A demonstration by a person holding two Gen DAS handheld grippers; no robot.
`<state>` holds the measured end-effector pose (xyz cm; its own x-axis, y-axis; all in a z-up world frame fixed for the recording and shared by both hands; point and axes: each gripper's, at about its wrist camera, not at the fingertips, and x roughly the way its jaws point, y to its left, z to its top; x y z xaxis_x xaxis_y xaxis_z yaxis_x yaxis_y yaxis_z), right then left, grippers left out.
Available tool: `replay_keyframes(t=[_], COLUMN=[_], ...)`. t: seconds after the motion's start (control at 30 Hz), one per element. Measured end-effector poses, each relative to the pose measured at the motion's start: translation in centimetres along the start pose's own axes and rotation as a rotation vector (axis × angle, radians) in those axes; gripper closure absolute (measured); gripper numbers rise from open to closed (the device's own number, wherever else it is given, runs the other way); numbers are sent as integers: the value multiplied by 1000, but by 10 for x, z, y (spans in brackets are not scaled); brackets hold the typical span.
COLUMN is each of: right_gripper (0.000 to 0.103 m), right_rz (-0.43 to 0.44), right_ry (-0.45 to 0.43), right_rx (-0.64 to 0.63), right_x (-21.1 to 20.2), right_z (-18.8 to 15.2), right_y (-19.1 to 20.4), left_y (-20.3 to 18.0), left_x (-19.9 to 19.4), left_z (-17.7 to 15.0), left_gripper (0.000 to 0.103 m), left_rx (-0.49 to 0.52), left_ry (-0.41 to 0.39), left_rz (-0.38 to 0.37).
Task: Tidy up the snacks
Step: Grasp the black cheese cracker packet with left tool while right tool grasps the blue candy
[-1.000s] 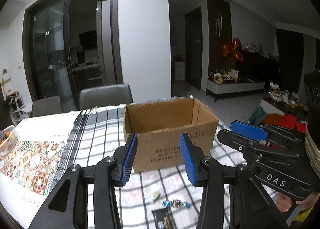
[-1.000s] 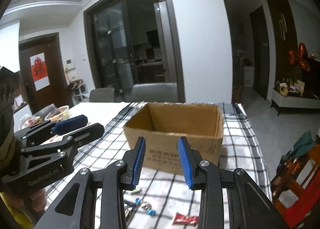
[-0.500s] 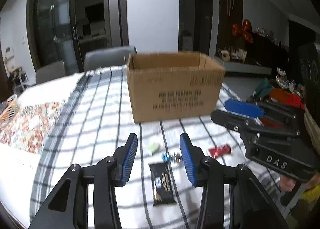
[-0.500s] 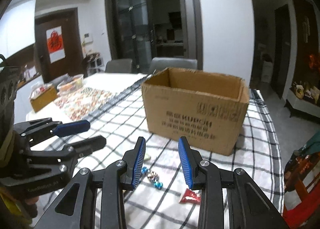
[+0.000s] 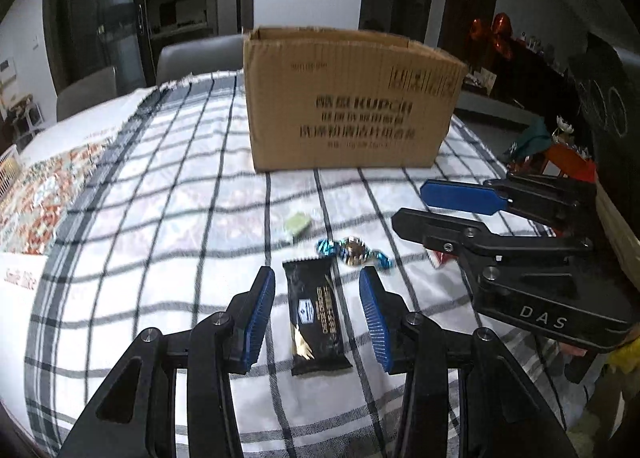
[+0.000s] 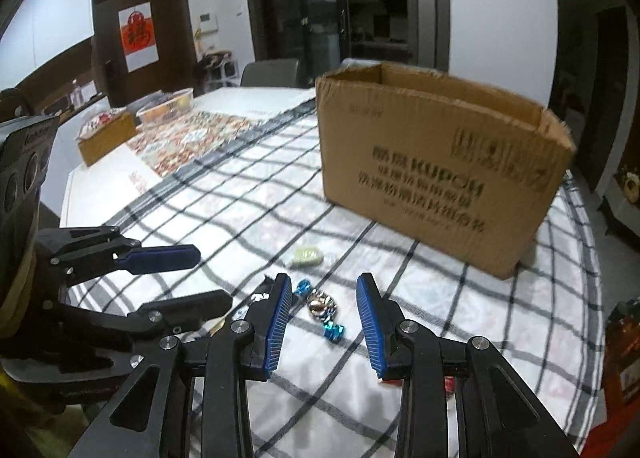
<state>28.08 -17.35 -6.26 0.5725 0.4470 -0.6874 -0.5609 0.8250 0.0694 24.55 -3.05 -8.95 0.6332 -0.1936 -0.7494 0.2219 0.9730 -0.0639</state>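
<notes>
The left claw (image 5: 318,312) stands with its jaws apart and nothing between the pads, poised above the table (image 5: 160,218). The black snack bar (image 5: 316,322) lies flat on the checked cloth directly ahead of and below it, framed between the two blue pads, its long axis running away from the claw toward the cardboard box (image 5: 348,98); the pads therefore face its long sides. The right claw (image 6: 322,320) is likewise parted and empty, and the twist-wrapped candy (image 6: 320,308) sits between its fingers in view, lying on the cloth and not gripped. A pale green sweet (image 5: 298,224) lies just beyond the candy, between the snacks and the box, and a red wrapper (image 5: 438,258) shows partly under the right claw. The left hand is judged nearer the bar, the right nearer the candy. Compared with a second ago, both claws have come down and tipped toward the table: the box then filled the gap between the pads, whereas the snacks now occupy it. Jaw spacing on both is unchanged.
</notes>
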Motion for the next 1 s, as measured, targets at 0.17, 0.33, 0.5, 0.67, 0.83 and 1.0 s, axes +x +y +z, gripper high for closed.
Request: replay_keyframes(t=[0.17,0.33,0.5,0.67,0.83,1.0], right_gripper=[68,68,68,69,73,76], right_rz=[20,36,47,50,54,65], right_ry=[54,83,109,134,148,158], right_rx=[-24,-18,-25,-20,-25,-15], right_x=[20,35,48,60,67,73], right_z=[-3,-4,-6,-10,-12,-12], right_y=[0,-3,-4,-6,-6,-6], left_y=[3,3,4,5,7,9], left_x=[16,31,41,49,56,60], left_z=[-4,-9,-9,-10,-10,-11], left_gripper=[61,62,62,63,66,70], left_rx=[-14,-27,-37,-40,-43,-44], left_ry=[47,81,99,116,122,124], left_rz=[-18,-32,-33,-33,-21,-13])
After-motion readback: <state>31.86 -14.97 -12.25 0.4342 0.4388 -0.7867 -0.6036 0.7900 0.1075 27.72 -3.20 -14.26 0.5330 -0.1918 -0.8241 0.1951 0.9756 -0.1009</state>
